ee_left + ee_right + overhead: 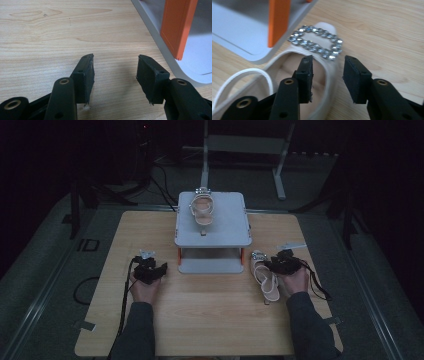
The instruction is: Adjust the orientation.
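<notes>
Right gripper view: the right gripper straddles, jaws parted, the side wall of the white shoe at frame centre, its long axis running toward the upper right, buckle just above.

The high view was dim, its surroundings nearly black, with the wooden table only faintly lit. Both gripper views were bright and evenly lit, with soft shadows beneath the jaws. The rhinestone buckle glinted but looked slightly soft, and near parts were blurred
</notes>
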A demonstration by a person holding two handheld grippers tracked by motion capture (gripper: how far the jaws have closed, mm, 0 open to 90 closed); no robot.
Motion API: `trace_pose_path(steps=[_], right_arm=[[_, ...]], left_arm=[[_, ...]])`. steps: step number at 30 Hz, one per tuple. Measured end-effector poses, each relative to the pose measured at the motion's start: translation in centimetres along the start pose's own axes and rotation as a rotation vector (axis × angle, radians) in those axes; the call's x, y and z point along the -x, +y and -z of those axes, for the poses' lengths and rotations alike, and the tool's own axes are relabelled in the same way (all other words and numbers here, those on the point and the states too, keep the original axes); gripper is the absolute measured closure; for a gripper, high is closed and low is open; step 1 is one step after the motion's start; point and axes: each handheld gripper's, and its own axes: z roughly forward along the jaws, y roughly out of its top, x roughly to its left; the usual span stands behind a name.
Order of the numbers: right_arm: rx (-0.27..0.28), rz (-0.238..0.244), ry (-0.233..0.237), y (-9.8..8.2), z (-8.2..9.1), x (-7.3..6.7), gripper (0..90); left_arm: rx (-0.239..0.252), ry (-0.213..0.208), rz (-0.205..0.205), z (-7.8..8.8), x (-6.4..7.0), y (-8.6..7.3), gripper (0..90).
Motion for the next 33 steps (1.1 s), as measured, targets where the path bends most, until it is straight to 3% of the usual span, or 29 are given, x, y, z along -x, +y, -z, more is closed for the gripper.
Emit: trace_pose_path(steps=[4, 7, 11, 15, 19, 21, 28, 33], right_arm=[[0.034, -0.043, -0.011, -0.2, 0.9, 0.2, 50.2], [0.075, -0.064, -0.025, -0.4, 2.6, -0.5, 47.1], [0.108, -0.057, -0.035, -1.0, 4.2, -1.7, 44.3], [0.106, -0.039, -0.044, -1.2, 4.9, -2.6, 43.7], [0.037, -0.010, -0.099, -1.4, 4.3, -3.6, 44.2], [0.028, -0.014, -0.108, -1.5, 4.0, -3.6, 44.3], [-0.038, -0.077, -0.135, -1.7, 2.9, -3.2, 51.5], [-0.072, -0.142, -0.115, -1.8, 2.8, -3.0, 59.3]], left_arm=[[0.002, 0.001, 0.000, 0.0, 0.0, 0.0, 48.1], [0.002, 0.003, 0.000, 0.0, 0.0, 0.0, 48.1], [0.000, 0.004, -0.004, 0.0, 0.1, 0.0, 48.1], [0.001, 0.003, -0.001, 0.0, 0.1, 0.0, 48.1], [0.000, -0.003, 0.001, 0.0, 0.0, 0.0, 48.1], [0.003, -0.006, 0.006, 0.0, -0.1, 0.0, 48.1], [0.006, -0.011, 0.013, 0.0, -0.2, 0.0, 48.1], [0.006, -0.012, 0.014, 0.0, -0.2, -0.1, 48.1]])
